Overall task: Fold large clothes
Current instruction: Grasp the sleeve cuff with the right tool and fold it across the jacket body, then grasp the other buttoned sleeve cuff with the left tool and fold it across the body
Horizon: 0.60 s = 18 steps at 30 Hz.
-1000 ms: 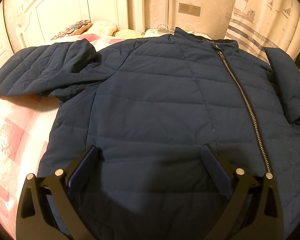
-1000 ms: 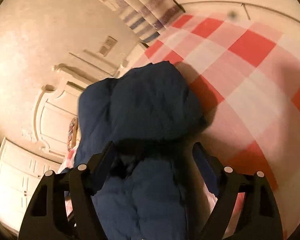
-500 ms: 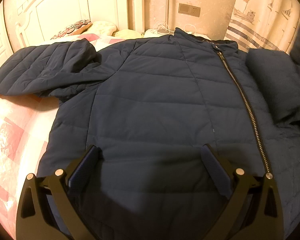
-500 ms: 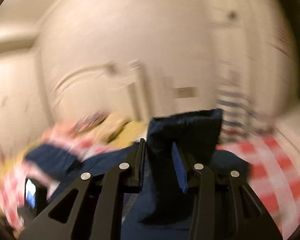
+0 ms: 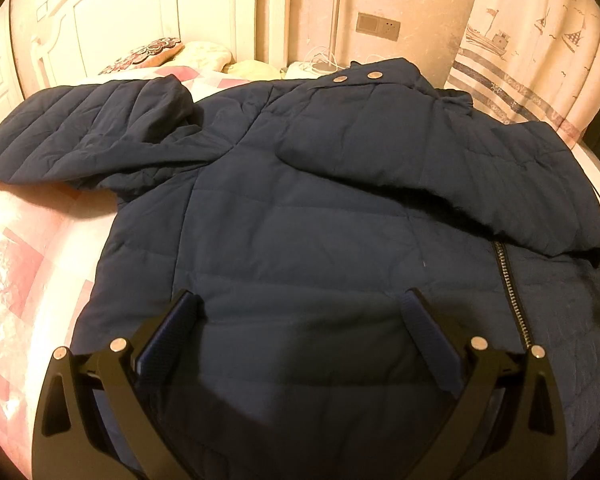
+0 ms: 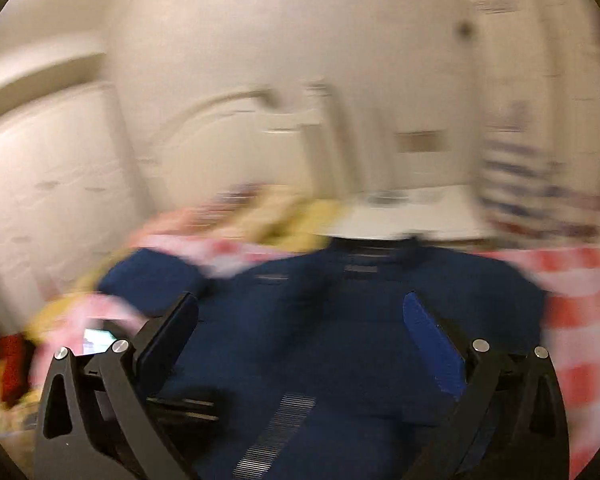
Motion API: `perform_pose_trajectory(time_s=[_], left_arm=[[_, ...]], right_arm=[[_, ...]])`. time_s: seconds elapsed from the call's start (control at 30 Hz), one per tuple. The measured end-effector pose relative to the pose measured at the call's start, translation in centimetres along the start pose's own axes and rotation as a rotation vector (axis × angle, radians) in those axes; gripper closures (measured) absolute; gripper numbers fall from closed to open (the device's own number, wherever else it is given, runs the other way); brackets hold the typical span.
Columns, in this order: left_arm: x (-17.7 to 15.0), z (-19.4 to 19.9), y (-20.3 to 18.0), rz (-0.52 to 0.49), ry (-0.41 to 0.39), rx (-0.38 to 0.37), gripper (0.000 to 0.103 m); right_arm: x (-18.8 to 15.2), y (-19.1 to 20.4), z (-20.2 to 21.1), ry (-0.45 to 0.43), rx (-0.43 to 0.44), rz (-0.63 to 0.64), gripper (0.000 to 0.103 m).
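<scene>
A navy quilted jacket (image 5: 292,216) lies face up on the bed. Its right sleeve (image 5: 440,152) is folded across the chest and covers the upper zipper; the lower zipper (image 5: 514,292) shows. The left sleeve (image 5: 80,132) lies spread out to the left. My left gripper (image 5: 300,312) is open and empty, low over the jacket's hem. In the blurred right wrist view the jacket (image 6: 340,320) lies below my right gripper (image 6: 300,312), which is open and holds nothing.
The bed has a pink and white checked cover (image 5: 20,264). A white headboard (image 5: 140,16) and pillows (image 5: 156,50) are at the back left. A nightstand with cables (image 5: 320,66) and a curtain (image 5: 540,48) stand at the back right.
My right gripper carried the right sleeve across the chest, let it go and opened; its view swings fast. The left gripper has not moved.
</scene>
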<state>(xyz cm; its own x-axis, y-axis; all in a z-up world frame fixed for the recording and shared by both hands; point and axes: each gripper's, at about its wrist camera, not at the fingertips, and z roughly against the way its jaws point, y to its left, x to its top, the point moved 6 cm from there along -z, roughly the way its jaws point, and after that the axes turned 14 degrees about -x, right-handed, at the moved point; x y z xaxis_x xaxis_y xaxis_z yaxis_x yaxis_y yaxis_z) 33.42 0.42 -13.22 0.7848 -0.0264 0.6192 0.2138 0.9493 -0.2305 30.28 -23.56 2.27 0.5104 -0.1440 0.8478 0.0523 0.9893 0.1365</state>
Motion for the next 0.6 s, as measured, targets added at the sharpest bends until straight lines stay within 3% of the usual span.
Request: perform_pose_trajectory(time_s=[0.07, 0.13, 0.2, 0.27, 0.4, 0.47, 0.6], left_arm=[[0.0, 0.0, 0.0, -0.002, 0.001, 0.002, 0.002], [-0.1, 0.0, 0.0, -0.002, 0.001, 0.004, 0.002], [-0.1, 0.0, 0.0, -0.006, 0.003, 0.008, 0.002], [-0.2, 0.1, -0.2, -0.010, 0.007, 0.011, 0.002], [0.1, 0.0, -0.3, -0.024, 0.059, -0.009, 0.002], [1.0, 0.1, -0.2, 0.041, 0.082, -0.074, 0.002], [3.5, -0.1, -1.1, 0.252, 0.089, -0.330, 0.002]], right_arm=[[-1.2, -4.2, -1.3, 0.052, -0.193, -0.018, 0.015], [-3.9, -8.4, -3.6, 0.169, -0.338, -0.062, 0.020], [-7.5, -11.2, -6.0, 0.288, -0.388, -0.091, 0.020], [-9.2, -12.3, -7.5, 0.352, -0.395, -0.092, 0.019], [-8.6, -12.2, -8.2, 0.355, -0.442, -0.028, 0.017], [-8.4, -12.1, -8.1, 0.351, -0.451, -0.017, 0.017], [-9.0, -11.6, -8.6, 0.351, -0.448, -0.020, 0.017]])
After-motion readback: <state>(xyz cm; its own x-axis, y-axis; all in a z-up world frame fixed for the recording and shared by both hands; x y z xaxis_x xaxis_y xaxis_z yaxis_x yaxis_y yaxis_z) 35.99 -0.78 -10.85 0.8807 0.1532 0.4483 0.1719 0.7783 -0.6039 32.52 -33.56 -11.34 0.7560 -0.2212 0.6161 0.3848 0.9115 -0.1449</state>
